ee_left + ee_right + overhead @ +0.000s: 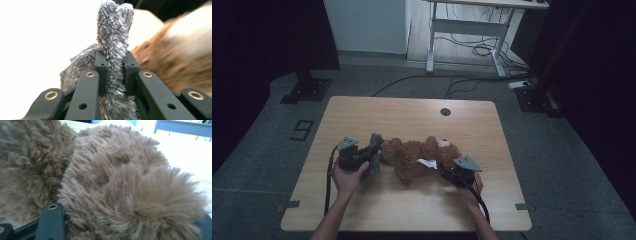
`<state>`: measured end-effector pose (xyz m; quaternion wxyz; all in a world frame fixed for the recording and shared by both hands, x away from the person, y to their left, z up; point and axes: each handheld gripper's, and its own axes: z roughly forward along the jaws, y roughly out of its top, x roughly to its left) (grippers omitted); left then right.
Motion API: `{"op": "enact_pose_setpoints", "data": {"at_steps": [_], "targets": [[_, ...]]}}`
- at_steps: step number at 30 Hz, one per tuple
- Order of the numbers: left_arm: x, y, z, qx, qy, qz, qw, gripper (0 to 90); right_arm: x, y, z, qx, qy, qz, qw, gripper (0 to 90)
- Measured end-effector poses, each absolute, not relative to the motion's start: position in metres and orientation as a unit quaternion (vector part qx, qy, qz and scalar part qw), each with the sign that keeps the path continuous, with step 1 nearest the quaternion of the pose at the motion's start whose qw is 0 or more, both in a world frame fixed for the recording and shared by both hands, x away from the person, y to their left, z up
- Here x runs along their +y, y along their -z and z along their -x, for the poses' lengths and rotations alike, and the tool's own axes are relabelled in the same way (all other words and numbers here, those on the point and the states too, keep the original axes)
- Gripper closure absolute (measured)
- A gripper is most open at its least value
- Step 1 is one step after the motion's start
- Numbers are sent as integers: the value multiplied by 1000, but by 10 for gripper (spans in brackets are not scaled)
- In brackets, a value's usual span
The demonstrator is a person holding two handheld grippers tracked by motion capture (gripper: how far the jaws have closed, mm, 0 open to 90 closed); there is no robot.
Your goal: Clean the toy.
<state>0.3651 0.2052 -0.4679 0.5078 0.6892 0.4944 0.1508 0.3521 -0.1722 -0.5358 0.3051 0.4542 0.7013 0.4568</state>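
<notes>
While one grey cloth (374, 159) stands bunched at centre left of the high view, the left gripper (362, 156) has its jaws clamped on it; the left gripper view shows the cloth (113, 50) pinched between both black pads. Just right lies one brown plush bear (417, 157), touching the cloth, with a white tag (428, 162). The right gripper (451, 172) grips the bear's fur (120, 190), jaws part closed on it. One wooden table (412, 112) leaves bare room above and below; its round hole (445, 111) sits near the far edge.
</notes>
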Motion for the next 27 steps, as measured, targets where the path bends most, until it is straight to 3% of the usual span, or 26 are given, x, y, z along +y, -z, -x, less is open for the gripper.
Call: {"op": "enact_pose_setpoints", "data": {"at_steps": [7, 12, 20, 27], "targets": [[182, 395, -352, 430, -155, -683, 570, 775, -170, 535, -351, 700, -455, -453, 310, 364], [140, 369, -346, 382, -149, -725, 553, 773, -168, 535, -350, 700, -455, -454, 310, 364], [85, 417, -367, 389, -93, -785, 473, 771, -167, 535, -349, 702, -456, -450, 311, 360], [94, 460, -351, 393, -93, -789, 463, 784, -169, 534, -337, 718, -457, -430, 302, 335]]}}
